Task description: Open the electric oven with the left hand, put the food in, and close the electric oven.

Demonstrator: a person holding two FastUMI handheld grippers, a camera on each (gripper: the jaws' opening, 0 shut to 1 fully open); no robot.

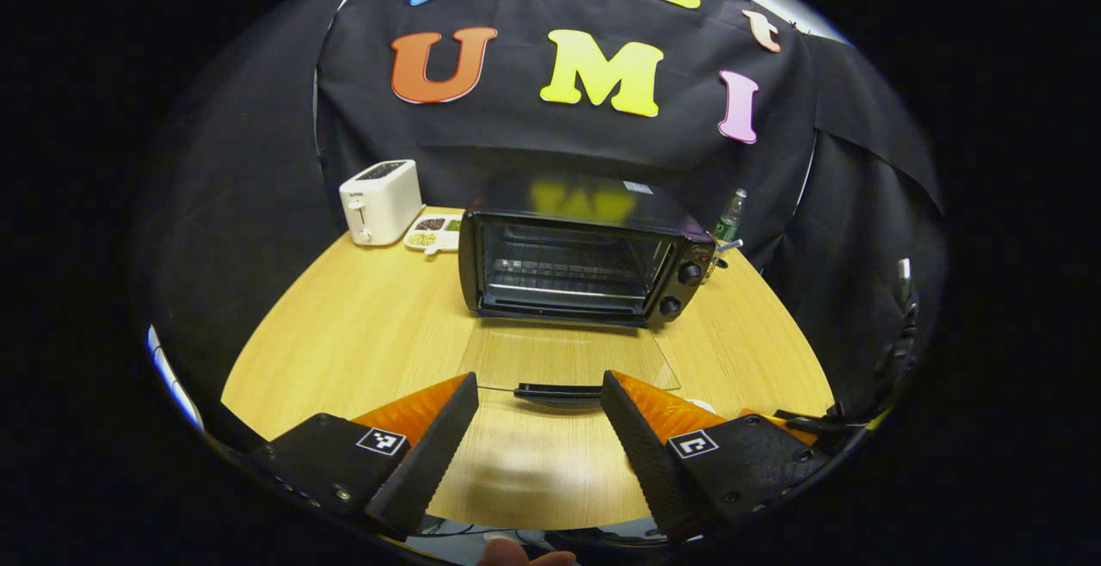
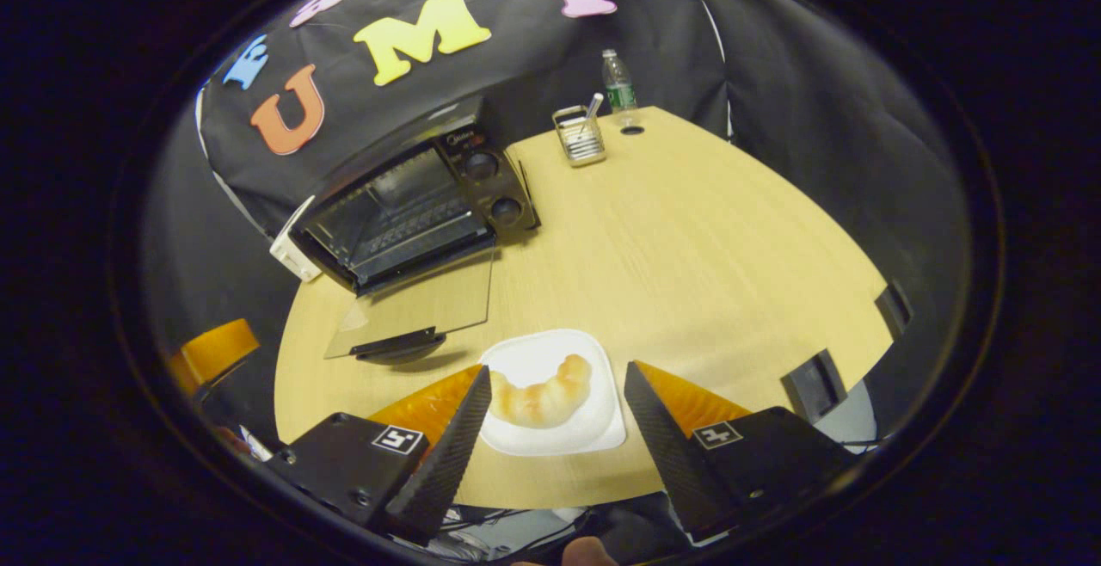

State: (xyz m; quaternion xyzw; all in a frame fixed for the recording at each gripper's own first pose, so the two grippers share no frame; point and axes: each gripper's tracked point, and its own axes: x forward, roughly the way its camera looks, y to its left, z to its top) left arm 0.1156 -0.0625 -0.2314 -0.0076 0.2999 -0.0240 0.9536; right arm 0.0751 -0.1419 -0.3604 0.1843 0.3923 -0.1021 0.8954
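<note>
Glass oven door [image 1: 568, 355] lay open, while we held both grippers [image 1: 539, 428] [image 2: 557, 415] wide and empty, the croissant [image 2: 542, 396] apparently untouched on its plate [image 2: 593, 428].

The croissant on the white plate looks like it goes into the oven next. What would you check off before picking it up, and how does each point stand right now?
1. Oven door fully down: ok, the glass lies flat on the table.
2. Oven cavity free: ok, bare rack visible inside.
3. Right gripper open: ok, its fingers stand wide apart.
4. Croissant lined up: ok, it lies on the white plate between the right gripper's fingers.
5. Left gripper clear of the door: ok, open, its fingers either side of the door handle without gripping it.
6. Fingers low enough to grasp the croissant: cannot tell.
</note>
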